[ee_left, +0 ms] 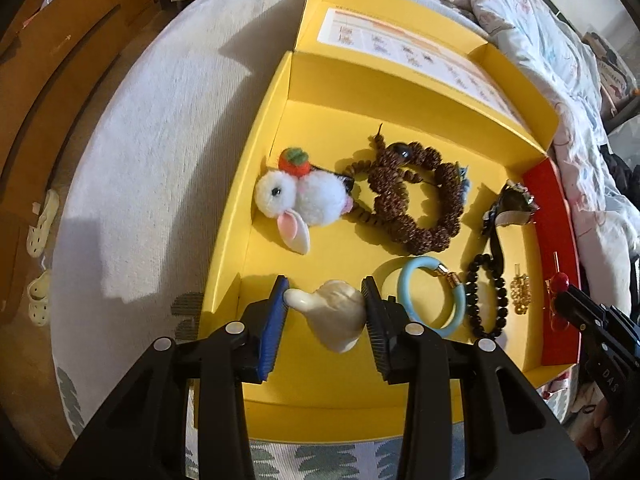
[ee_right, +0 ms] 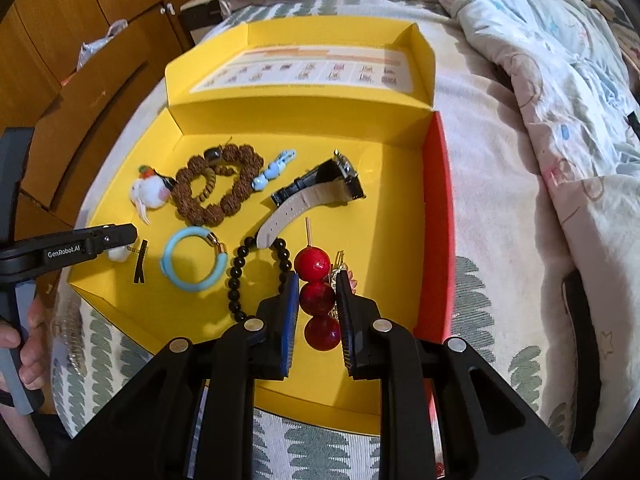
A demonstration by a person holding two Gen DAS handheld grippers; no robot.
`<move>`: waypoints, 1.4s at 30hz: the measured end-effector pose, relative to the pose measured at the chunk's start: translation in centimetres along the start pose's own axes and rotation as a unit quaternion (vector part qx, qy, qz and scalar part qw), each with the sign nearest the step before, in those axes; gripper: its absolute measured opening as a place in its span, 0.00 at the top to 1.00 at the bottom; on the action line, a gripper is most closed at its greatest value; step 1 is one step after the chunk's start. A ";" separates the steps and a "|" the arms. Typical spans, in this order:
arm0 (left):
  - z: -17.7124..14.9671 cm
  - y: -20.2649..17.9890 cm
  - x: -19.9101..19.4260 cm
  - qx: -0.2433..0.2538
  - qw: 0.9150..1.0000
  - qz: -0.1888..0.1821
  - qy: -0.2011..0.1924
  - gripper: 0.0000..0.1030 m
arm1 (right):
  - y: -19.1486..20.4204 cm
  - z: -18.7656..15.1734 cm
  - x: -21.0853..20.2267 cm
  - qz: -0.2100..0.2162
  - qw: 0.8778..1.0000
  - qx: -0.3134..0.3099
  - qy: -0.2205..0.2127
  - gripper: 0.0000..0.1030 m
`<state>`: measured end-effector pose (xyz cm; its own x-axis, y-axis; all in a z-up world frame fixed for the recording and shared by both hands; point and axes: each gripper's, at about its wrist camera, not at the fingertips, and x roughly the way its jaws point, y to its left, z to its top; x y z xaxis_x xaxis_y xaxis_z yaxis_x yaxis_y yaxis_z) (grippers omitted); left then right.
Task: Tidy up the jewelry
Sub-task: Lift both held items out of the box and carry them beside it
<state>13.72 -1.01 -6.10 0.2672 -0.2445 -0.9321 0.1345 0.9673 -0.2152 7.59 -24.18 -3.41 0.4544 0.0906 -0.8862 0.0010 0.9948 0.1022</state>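
An open yellow box [ee_left: 360,396] [ee_right: 332,392] lies on a bed. In the left wrist view my left gripper [ee_left: 325,300] is shut on a cream shell-like ornament [ee_left: 336,314] over the box's near left corner. In the right wrist view my right gripper [ee_right: 317,284] is shut on a red candied-fruit skewer hairpin [ee_right: 318,298] over the box's near right. In the box lie a white bunny pompom [ee_left: 298,198] [ee_right: 148,192], a brown bead bracelet [ee_left: 416,200] [ee_right: 218,188], a light blue bangle [ee_left: 434,294] [ee_right: 194,258], a black bead bracelet [ee_left: 486,296] [ee_right: 256,272], a watch [ee_left: 508,208] [ee_right: 320,184] and a gold clip [ee_left: 520,294].
The box lid [ee_right: 304,68] stands open at the far side; a red wall [ee_right: 438,220] lines the right. A small blue charm [ee_right: 274,170] lies beside the brown beads. A rumpled quilt [ee_right: 540,80] is to the right, wooden furniture [ee_right: 60,60] to the left, slippers [ee_left: 42,224] on the floor.
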 end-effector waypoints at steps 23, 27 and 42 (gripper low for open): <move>-7.7 -2.1 -6.6 0.060 0.997 -0.005 -0.038 0.63 | -1.7 -7.9 -9.0 0.002 0.999 0.009 -0.033 0.81; -10.1 -1.9 -7.0 0.065 0.997 -0.009 -0.033 0.63 | -2.8 -10.7 -10.3 -0.006 0.999 0.015 -0.032 0.80; -12.2 -0.8 -1.1 0.068 0.997 0.024 0.021 0.63 | -3.5 -13.2 -4.5 -0.034 0.998 0.030 0.044 0.80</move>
<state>1.67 -0.72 -8.43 0.2367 -0.1916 -0.9525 0.2506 0.9592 -0.1307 -6.25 -27.39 -5.74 0.3709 0.0304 -0.9282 0.0838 0.9943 0.0660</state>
